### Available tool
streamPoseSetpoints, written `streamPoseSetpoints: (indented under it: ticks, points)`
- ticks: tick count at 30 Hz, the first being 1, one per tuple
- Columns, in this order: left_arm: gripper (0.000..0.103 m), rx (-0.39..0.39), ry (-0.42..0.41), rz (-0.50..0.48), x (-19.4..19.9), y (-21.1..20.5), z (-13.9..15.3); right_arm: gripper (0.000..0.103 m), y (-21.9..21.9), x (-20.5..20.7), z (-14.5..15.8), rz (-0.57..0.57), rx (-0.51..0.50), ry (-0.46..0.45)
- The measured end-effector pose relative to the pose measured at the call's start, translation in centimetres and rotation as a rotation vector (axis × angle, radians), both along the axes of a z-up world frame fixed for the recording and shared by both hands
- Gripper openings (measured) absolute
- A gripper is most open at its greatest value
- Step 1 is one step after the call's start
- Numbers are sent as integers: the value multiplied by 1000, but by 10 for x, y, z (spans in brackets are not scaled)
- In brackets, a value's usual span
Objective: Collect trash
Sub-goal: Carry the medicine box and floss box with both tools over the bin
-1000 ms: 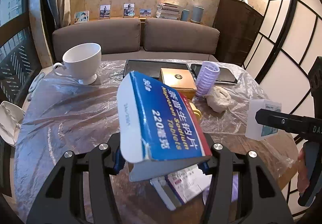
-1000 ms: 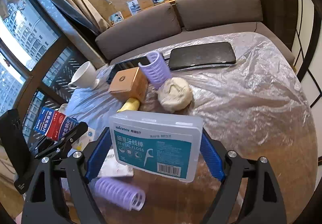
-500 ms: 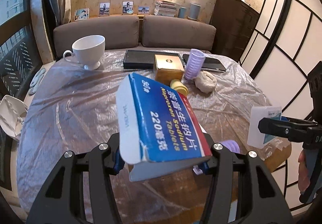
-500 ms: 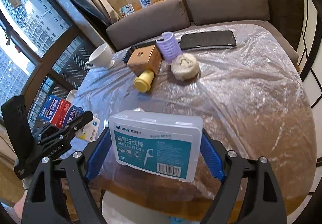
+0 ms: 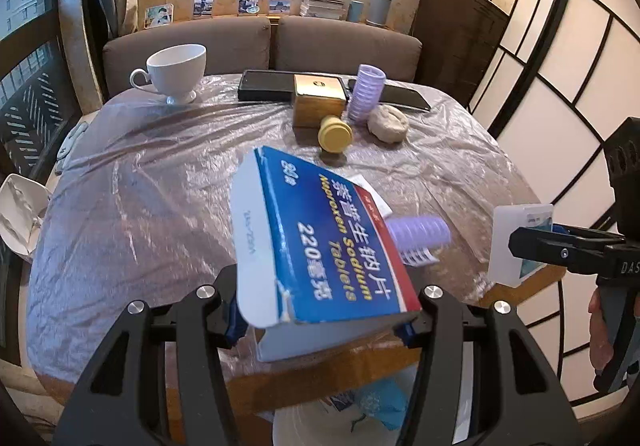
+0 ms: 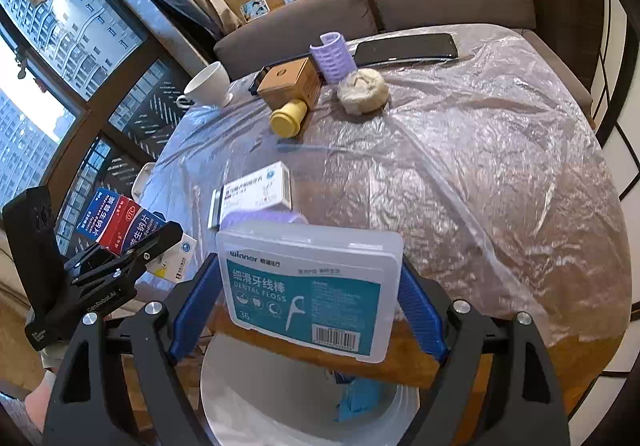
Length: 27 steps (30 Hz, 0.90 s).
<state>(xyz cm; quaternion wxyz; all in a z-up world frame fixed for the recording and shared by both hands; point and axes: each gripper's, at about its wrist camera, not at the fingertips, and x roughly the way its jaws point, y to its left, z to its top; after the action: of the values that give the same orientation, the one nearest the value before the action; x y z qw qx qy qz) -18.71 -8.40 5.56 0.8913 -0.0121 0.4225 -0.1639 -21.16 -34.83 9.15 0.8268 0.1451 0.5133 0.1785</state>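
Left gripper [image 5: 320, 310] pinching the blue pill box [image 5: 320, 246], right gripper [image 6: 308, 310] clamping the floss case [image 6: 310, 286]. Both held past the table's near edge [image 6: 400, 362], directly above the white bin [image 6: 280, 414] — straight drop.

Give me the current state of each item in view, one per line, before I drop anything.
left hand-held gripper: shut on tablet box
tablet box: held, end flap open
right hand-held gripper: shut on floss case
floss case: held, lid closed
bin: open, below table edge
teacup: upright
yellow bottle: lying on side
far purple roller: upright
near purple roller: lying down
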Motion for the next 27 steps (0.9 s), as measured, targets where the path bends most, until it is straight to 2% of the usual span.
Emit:
streamPoseSetpoints:
  ticks: [23, 27]
  points:
    - [56, 37, 90, -51, -55, -13, -16, 82, 5, -57, -10, 89, -25, 70]
    - [56, 71, 97, -64, -65, -19, -20, 82, 7, -66, -12, 99, -30, 84]
